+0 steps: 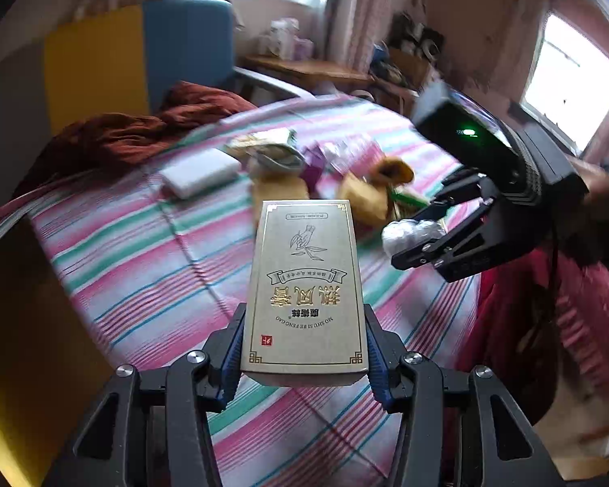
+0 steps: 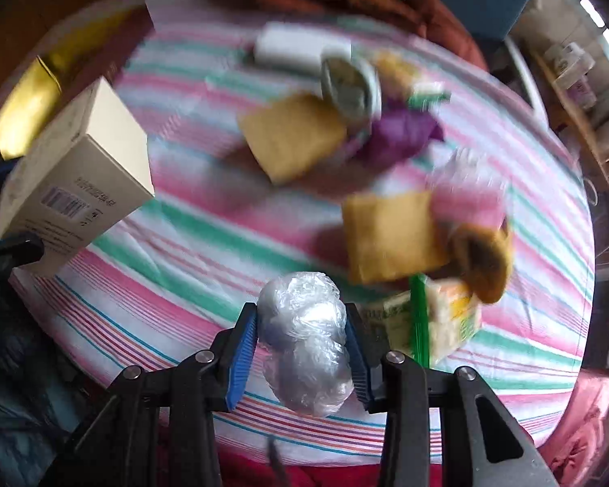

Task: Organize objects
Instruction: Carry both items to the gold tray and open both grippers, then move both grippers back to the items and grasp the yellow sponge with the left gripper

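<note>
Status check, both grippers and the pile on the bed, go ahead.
Left gripper clamped on gold box. Right gripper closing on plastic-wrapped bundle. Yellow packets, purple bag loose on striped sheet.

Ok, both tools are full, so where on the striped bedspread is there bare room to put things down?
The striped bedspread is bare on the near side, between the gold box in the left tool and the pile. It is crowded farther in: yellow packets, a purple bag and a white box bunch together.
</note>
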Available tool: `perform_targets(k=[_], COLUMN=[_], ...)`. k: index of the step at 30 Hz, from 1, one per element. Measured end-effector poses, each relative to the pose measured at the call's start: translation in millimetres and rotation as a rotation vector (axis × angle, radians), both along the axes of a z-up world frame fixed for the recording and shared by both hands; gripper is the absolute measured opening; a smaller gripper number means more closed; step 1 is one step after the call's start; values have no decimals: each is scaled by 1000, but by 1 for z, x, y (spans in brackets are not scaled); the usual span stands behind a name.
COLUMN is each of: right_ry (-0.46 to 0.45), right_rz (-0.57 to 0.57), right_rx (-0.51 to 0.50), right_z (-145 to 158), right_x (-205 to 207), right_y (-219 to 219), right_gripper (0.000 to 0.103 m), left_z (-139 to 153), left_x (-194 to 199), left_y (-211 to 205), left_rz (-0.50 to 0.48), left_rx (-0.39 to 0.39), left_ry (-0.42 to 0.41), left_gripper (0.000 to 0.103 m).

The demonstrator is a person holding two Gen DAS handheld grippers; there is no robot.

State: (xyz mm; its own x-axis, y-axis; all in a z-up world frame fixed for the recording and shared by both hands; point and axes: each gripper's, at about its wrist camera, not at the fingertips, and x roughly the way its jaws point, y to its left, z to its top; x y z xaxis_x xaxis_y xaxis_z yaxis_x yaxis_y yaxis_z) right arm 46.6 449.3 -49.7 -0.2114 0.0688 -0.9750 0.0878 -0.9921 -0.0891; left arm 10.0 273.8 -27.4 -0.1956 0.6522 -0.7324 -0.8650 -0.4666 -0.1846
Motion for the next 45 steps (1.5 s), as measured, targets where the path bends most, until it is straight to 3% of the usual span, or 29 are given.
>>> perform_targets(k=[6, 10, 16, 20, 22, 24, 27, 32, 39, 45], right_ry=[187, 282, 296, 257, 241, 241, 248, 343, 423, 456], right_rz=[38, 83, 158, 191, 194, 188, 199, 176, 98, 33], right_rx=[-90, -191, -350, -418, -455, -460, -449, -331, -281, -266], right_z=[49, 62, 55, 40, 32, 26, 23, 31, 41, 45], right_x=[-16, -32, -67, -83, -89, -91, -84, -65, -50, -45], right_y=[-42, -92, -180, -235, -254, -267, -282, -281, -262, -239], right_gripper=[41, 41, 41, 45, 56, 65, 65, 65, 65, 65], left_z=[23, 28, 19, 8, 3, 1, 1, 17, 48, 58], left_x=[-24, -43, -65, -68, -66, -63, -52, -41, -26, -23], left_y=[-57, -109, -188, -235, -254, -269, -283, -289, -277, -265], left_rz=[206, 374, 626, 767, 821, 860, 914, 962, 998, 962], left_rx=[58, 73, 23, -20, -38, -44, -48, -40, -43, -37], left_ry=[25, 35, 44, 46, 53, 58, 101, 171, 307, 329], left_gripper=[52, 52, 52, 52, 53, 68, 83, 91, 100, 101])
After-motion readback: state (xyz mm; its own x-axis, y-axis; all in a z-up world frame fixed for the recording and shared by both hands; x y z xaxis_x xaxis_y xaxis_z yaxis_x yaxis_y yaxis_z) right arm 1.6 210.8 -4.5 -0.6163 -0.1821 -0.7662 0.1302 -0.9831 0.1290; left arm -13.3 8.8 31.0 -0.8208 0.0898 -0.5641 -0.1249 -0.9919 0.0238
